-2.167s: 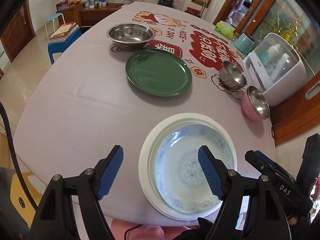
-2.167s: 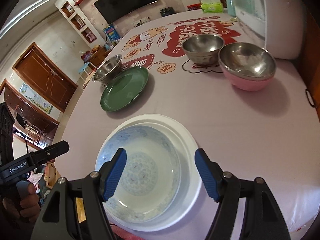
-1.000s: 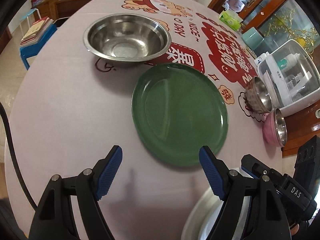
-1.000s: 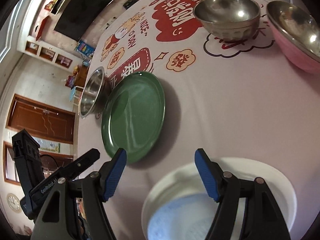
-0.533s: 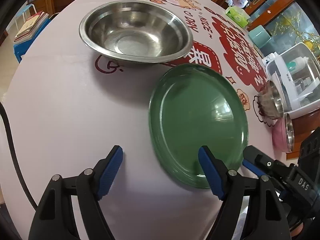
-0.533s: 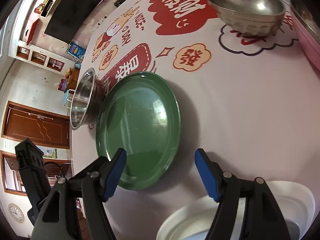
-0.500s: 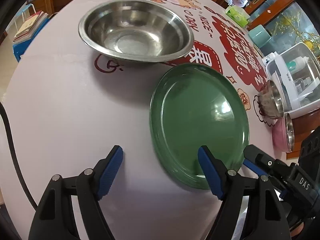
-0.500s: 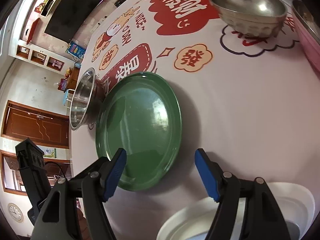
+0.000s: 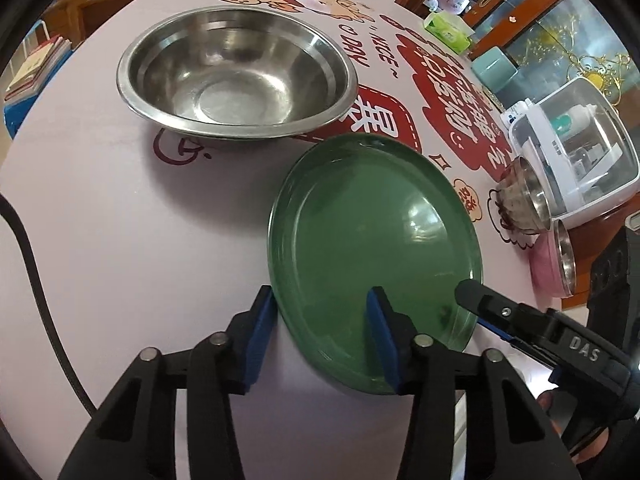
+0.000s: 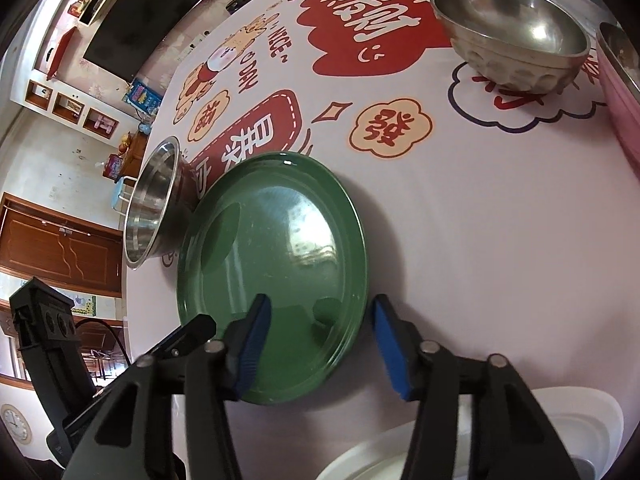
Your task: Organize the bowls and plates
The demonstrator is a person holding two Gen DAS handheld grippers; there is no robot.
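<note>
A green plate [image 9: 372,240] [image 10: 276,248] lies flat on the pink printed tablecloth. My left gripper [image 9: 320,336] straddles its near left rim: one blue pad sits outside the edge, the other over the plate. The jaws are closing, and the pads do not visibly press on the rim. My right gripper [image 10: 320,346] straddles the near right rim the same way, jaws closing, pads clear of the plate. Each gripper shows in the other's view: the right gripper [image 9: 480,300] and the left gripper [image 10: 188,336].
A large steel bowl [image 9: 236,76] [image 10: 152,200] stands just behind the green plate. A small steel bowl [image 10: 508,28] and a pink bowl [image 9: 552,256] are at the right, beside a white box [image 9: 572,152]. A white plate [image 10: 480,440] lies near me.
Both grippers have come forward and down from the white plate to the green plate. Their jaws have narrowed around its near rim in the last half second.
</note>
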